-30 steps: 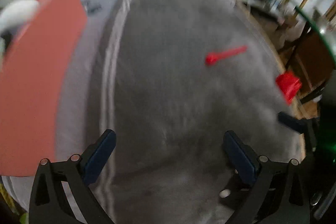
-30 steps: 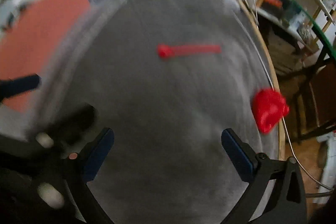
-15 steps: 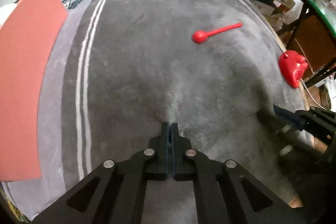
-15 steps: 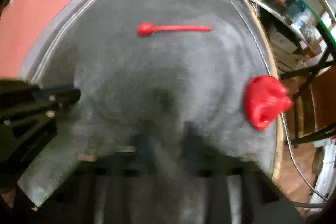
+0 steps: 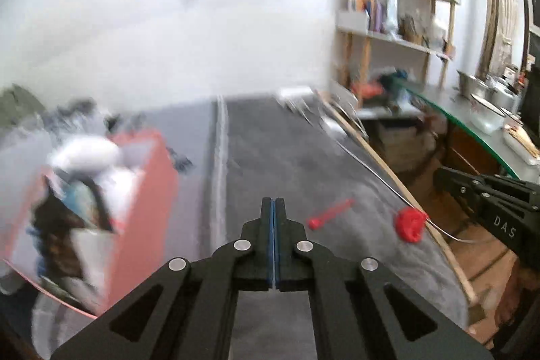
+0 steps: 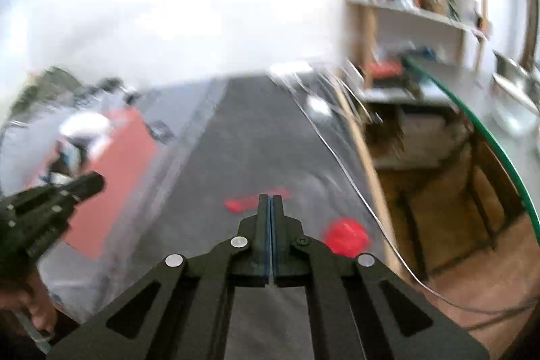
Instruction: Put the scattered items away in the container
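Hovering above grey rug (image 5: 270, 157), left gripper (image 5: 273, 245) and right gripper (image 6: 269, 242) both clamped empty. Red spoon (image 5: 329, 214) just ahead-right, red lumpy toy (image 5: 409, 224) further right. Salmon bin (image 5: 145, 191) ahead-left already holds items; two left.

Both wrist cameras are sitting low over the grey rug (image 5: 270, 157), looking forward along it toward the white wall (image 5: 135, 22) and the shelves (image 5: 398, 5). The left view is standing nearer the red box (image 5: 148, 191); the right view is facing slightly rightward. Both are sharing the rug, box and shelves.
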`<state>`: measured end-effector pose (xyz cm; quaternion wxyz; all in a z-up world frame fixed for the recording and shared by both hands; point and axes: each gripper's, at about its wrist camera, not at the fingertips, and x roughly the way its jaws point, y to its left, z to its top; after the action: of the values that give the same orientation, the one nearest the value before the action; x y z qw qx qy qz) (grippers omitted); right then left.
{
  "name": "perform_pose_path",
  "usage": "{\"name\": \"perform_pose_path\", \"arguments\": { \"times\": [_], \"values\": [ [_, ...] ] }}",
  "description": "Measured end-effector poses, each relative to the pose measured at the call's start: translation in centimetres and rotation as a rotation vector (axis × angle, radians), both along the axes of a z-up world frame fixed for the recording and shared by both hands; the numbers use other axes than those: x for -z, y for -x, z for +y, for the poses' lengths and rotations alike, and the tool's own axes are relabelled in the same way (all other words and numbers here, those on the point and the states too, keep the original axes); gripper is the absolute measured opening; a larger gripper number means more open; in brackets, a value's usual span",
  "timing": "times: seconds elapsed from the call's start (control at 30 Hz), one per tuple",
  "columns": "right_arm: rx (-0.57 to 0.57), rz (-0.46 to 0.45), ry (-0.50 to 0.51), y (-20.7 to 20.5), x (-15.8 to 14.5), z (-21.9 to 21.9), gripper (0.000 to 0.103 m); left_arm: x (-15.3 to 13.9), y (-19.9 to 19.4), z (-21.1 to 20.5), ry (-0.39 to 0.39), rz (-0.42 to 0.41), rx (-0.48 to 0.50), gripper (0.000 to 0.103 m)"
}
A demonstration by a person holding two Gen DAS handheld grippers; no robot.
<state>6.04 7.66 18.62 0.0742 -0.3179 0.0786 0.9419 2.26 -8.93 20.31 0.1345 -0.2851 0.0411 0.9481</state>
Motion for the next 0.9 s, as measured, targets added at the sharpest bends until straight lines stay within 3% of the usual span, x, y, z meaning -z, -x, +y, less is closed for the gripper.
{"name": "perform_pose_path", "arguments": {
  "times": [0.1, 0.2, 0.37, 0.47, 0.5, 0.53, 0.57, 0.6, 0.63, 0.67, 0.7, 0.77, 0.9],
  "values": [
    [-0.098, 0.087, -0.04, 1.2, -2.1, -5.0, 0.0, -1.7, -1.6, -3.2, 0.03, 0.109, -0.076, 0.0],
    [-0.183, 0.119, -0.058, 2.5, -3.1, -9.5, 0.0, -2.3, -2.2, -6.5, 0.067, 0.16, -0.137, 0.0],
    [-0.349, 0.142, -0.018, 4.7, -3.5, -17.4, 0.0, -1.7, -2.3, -13.6, 0.063, 0.135, -0.255, 0.0],
    [-0.443, 0.136, 0.004, 6.0, -2.7, -22.0, 0.0, 0.2, -0.6, -17.4, 0.076, 0.066, -0.329, 0.002],
    [-0.47, 0.128, 0.009, 6.4, -2.2, -22.6, 0.001, 1.3, 0.4, -18.6, 0.098, 0.009, -0.349, 0.025],
    [-0.507, 0.118, 0.004, 7.0, -1.5, -24.1, 0.009, 2.3, 1.4, -19.8, 0.113, -0.052, -0.391, 0.067],
    [-0.5, 0.099, -0.031, 7.6, -0.6, -25.5, 0.014, 3.5, 2.4, -21.0, 0.133, -0.109, -0.464, 0.084],
    [-0.467, 0.073, -0.075, 8.1, 0.3, -26.2, 0.027, 4.8, 3.2, -22.2, 0.159, -0.166, -0.539, 0.097],
    [-0.419, 0.015, -0.119, 9.0, 1.8, -26.9, 0.058, 5.8, 4.0, -23.2, 0.16, -0.217, -0.574, 0.097],
    [-0.401, -0.035, -0.12, 9.6, 2.7, -26.9, 0.081, 6.7, 4.5, -24.2, 0.129, -0.276, -0.577, 0.097],
    [-0.404, -0.117, -0.089, 10.3, 4.0, -26.8, 0.097, 7.6, 5.0, -24.8, 0.084, -0.336, -0.566, 0.097],
    [-0.454, -0.215, 0.003, 10.9, 5.3, -26.7, 0.099, 8.3, 5.3, -25.1, 0.03, -0.391, -0.55, 0.097],
    [-0.412, -0.139, 0.0, 9.4, 3.7, -25.3, 0.102, 6.3, 4.3, -22.2, 0.073, -0.259, -0.523, 0.099]
  ]
}}
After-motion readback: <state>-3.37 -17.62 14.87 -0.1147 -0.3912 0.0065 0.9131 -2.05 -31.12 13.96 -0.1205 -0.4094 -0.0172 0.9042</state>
